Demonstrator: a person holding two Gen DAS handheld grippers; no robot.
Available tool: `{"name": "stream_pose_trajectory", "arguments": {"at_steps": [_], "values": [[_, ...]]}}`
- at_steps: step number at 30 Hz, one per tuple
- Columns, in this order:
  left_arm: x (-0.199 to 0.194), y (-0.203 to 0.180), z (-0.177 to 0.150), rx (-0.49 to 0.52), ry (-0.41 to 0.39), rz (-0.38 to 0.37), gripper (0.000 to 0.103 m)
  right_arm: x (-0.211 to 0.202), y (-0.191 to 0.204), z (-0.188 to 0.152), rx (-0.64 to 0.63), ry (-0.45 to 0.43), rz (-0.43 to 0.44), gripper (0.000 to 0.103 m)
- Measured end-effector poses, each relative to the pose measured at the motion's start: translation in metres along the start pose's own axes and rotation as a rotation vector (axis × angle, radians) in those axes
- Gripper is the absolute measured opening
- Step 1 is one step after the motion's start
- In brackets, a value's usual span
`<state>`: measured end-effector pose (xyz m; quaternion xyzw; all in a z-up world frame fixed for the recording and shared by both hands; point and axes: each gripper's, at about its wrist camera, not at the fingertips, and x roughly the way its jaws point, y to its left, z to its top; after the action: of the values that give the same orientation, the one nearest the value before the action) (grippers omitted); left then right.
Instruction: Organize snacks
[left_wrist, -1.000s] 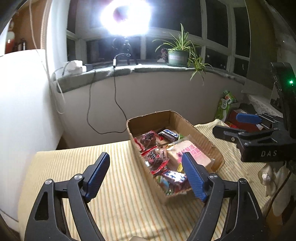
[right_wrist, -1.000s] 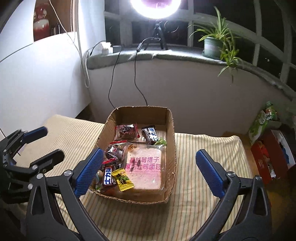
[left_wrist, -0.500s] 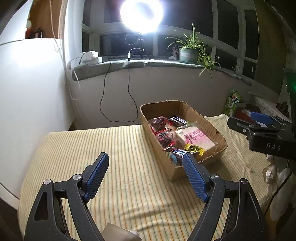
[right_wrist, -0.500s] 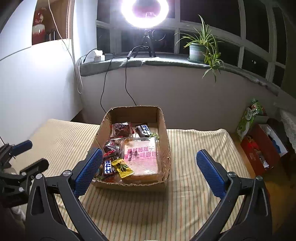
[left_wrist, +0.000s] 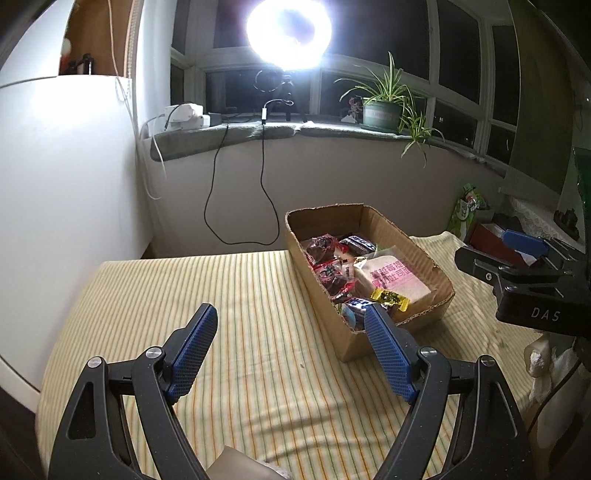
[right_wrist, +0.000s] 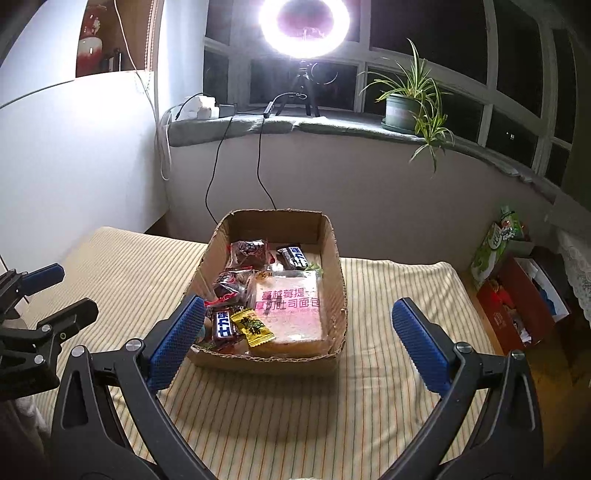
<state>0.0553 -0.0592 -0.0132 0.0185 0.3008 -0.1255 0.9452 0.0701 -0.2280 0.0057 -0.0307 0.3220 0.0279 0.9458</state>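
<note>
L tongs (left_wrist: 291, 332) & R tongs (right_wrist: 299, 321) released, snack box (right_wrist: 336, 266) ahead, ring light (right_wrist: 304, 22), plant (right_wrist: 406, 99) behind

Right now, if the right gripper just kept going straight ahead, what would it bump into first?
Probably the cardboard box of snacks. The right gripper, jaws open and empty, points at its near wall, with only striped tablecloth between. If it passed higher, it might meet the pink bread pack first; depth is hard to judge.

Our left tool (left_wrist: 291, 326) hovers spread wide over the striped surface (left_wrist: 229, 295); the cardboard box (left_wrist: 424, 258) of snacks sits just beyond its right finger (left_wrist: 388, 350); our right tool (left_wrist: 517, 258) hangs beside the box.
</note>
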Motion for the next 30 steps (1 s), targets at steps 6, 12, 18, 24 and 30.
{"name": "stream_pose_trajectory", "arguments": {"at_steps": [6, 12, 18, 24, 30], "values": [[-0.0005, -0.0001, 0.0005, -0.001, -0.001, -0.006, 0.082, -0.0006, 0.0013, -0.0016, 0.0, 0.004, 0.002, 0.103], [-0.0005, -0.0008, 0.0006, -0.004, -0.003, -0.007, 0.082, 0.0005, 0.0033, -0.0032, -0.004, 0.007, 0.002, 0.103], [-0.0003, -0.0023, 0.0007, -0.004, -0.004, -0.007, 0.082, 0.0005, 0.0035, -0.0031, -0.002, 0.007, 0.004, 0.103], [-0.001, -0.0042, -0.0006, -0.003, -0.004, -0.008, 0.082, 0.0015, 0.0045, -0.0047, -0.007, 0.009, 0.006, 0.103], [-0.0013, -0.0044, -0.0008, -0.004, -0.006, -0.008, 0.082, 0.0021, 0.0049, -0.0056, -0.01, 0.011, 0.006, 0.103]]}}
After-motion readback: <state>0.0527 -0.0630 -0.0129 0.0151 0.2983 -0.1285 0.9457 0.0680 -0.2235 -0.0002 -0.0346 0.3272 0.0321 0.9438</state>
